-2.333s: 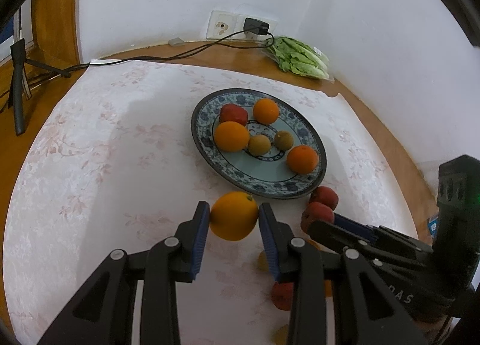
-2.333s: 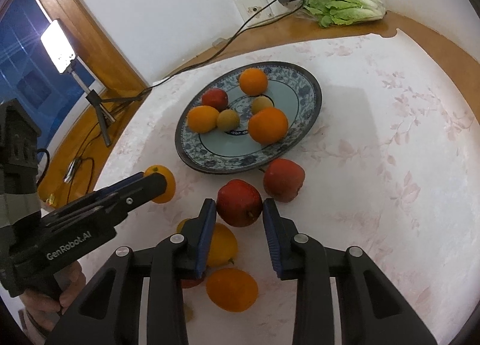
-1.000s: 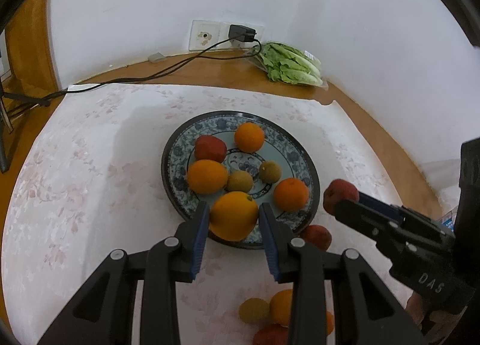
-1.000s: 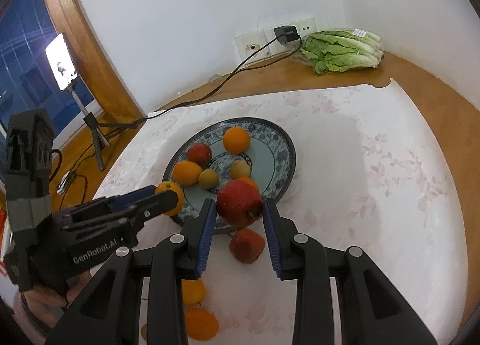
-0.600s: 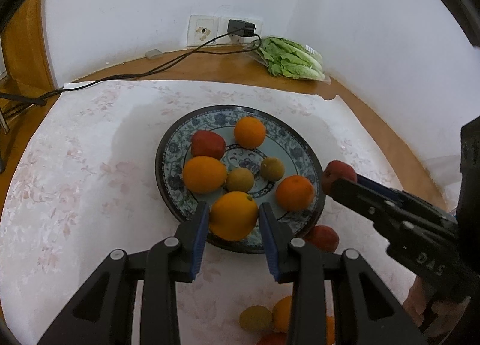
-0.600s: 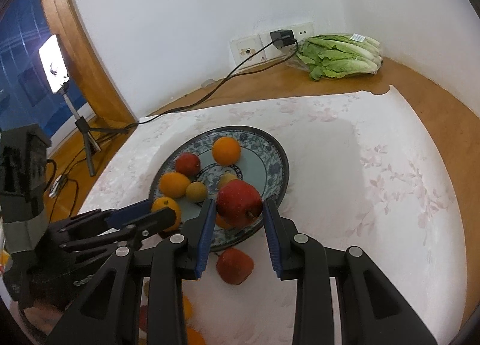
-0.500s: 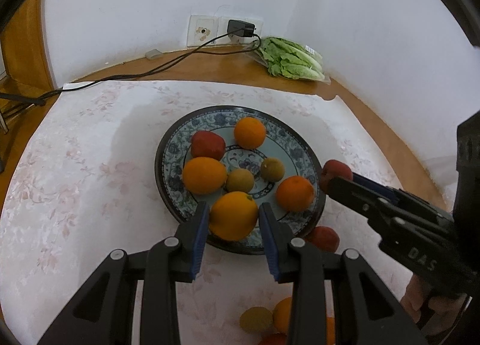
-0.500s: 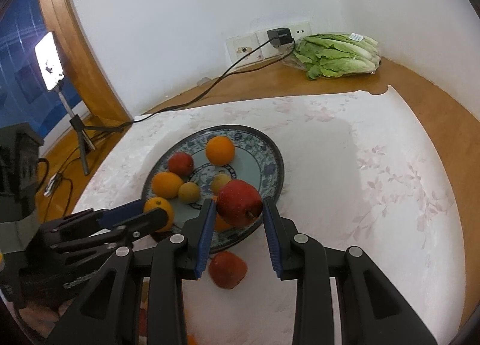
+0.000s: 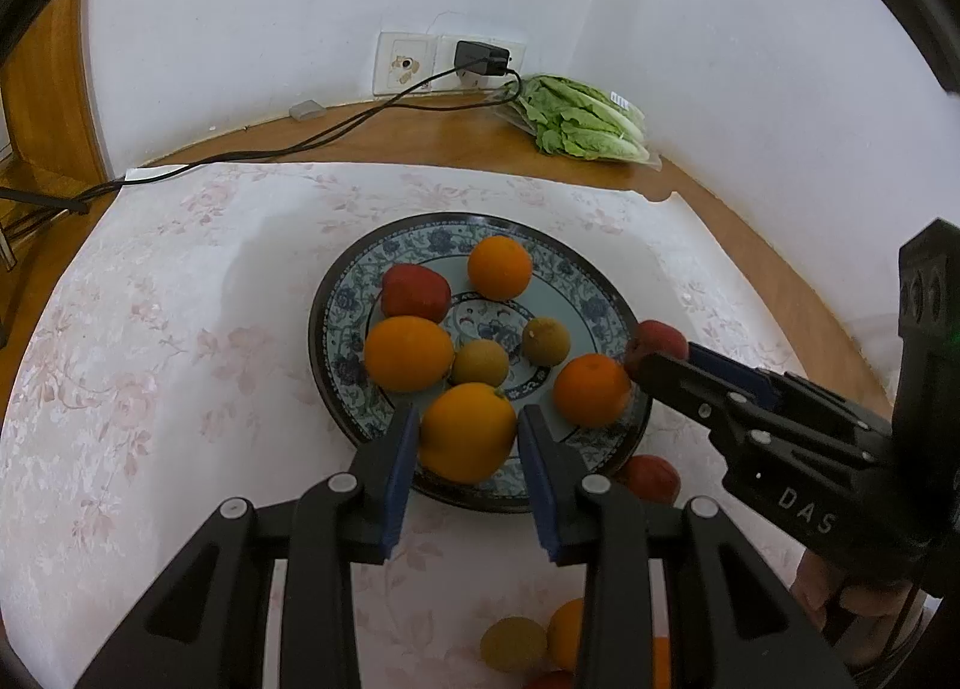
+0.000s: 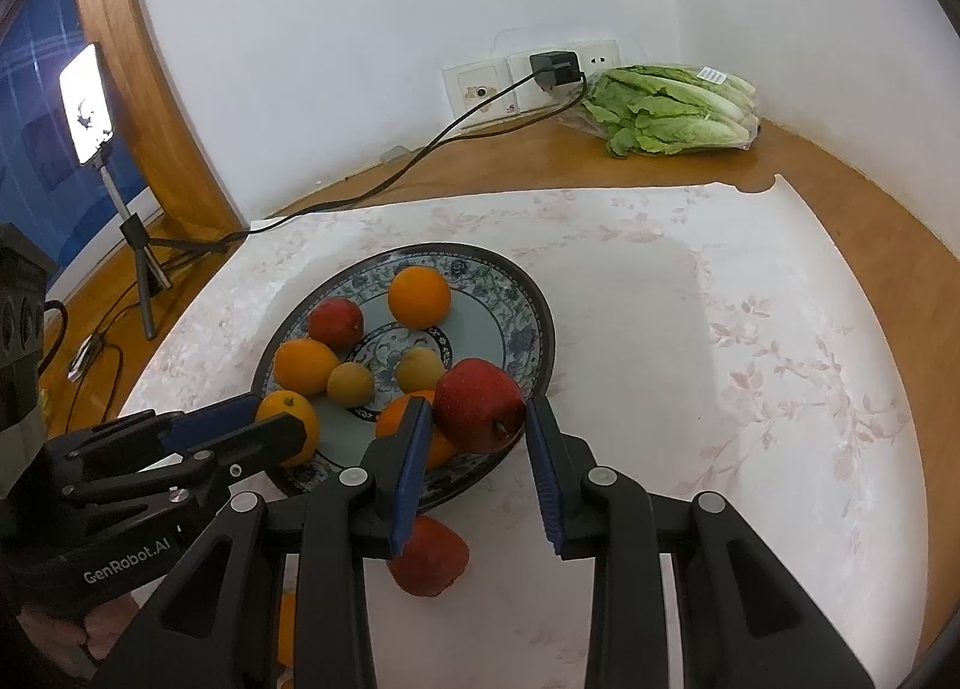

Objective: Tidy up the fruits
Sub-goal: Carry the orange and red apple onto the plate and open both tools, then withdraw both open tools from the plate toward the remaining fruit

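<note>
While your left gripper (image 9: 467, 440) clamps an orange (image 9: 467, 431) over the plate's (image 9: 336, 293) near rim, your right gripper (image 10: 478, 419) grips an apple (image 10: 478, 404) beside it.

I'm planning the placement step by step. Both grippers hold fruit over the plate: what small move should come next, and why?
Probably lower the left gripper a little and set its orange on the plate's near rim area, which looks bare beneath it. The right gripper holds a red apple above another orange, so it likely needs a free spot first.
</note>
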Demonstrator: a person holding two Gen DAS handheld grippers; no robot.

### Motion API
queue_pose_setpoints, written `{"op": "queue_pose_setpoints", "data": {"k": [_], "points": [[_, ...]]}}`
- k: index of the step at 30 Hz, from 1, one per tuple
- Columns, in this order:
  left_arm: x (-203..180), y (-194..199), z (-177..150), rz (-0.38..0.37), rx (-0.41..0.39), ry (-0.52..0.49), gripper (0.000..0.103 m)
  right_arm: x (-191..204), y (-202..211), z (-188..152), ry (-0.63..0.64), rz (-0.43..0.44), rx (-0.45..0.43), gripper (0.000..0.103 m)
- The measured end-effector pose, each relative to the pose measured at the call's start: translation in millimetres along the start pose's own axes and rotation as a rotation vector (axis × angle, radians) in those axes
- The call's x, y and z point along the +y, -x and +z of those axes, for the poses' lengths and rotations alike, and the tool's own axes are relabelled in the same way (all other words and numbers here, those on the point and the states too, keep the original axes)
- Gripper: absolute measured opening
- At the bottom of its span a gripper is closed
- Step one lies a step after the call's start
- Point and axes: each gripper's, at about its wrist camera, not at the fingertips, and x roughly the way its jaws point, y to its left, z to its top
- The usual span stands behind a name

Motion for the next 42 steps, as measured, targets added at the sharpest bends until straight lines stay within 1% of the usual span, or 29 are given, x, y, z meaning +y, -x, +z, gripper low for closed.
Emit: {"op": "queue_pose_setpoints", "data": {"k": [6,9,14,21,30,36,42], "points": [[1.5,1.2,0.5,-0.002,-0.002,0.011,0.036,0.0,0.0,0.3,-0.001,0.004,0.000,0.034],[2.5,1.9,0.7,-0.014,0.001,0.025,0.037,-0.2,0.3,0.1,-0.005,0.008,-0.002,0.041],[2.6,6.1,0.4,-0.013,-0.001,0.025,0.038,-0.1,2.2,-0.9,-0.012,0.017,-0.011,0.045],[2.7,13.9,-1.5,-0.013,-0.003,0.025,0.039,0.6,8.3,-3.9,-0.016,0.020,-0.010,0.045],[0.7,26.8,-7.3,-0.016,0.003,0.020,0.039,7.7,26.2,-10.3,-0.002,0.015,-0.014,0.045],[-2.4,38.7,-15.2,-0.019,0.008,0.001,0.040,15.3,38.7,-20.1,0.013,0.022,-0.004,0.045],[-1.9,47.6,-25.0,-0.035,0.024,0.005,0.041,23.2,50.9,-34.4,0.034,0.030,0.011,0.045]]}}
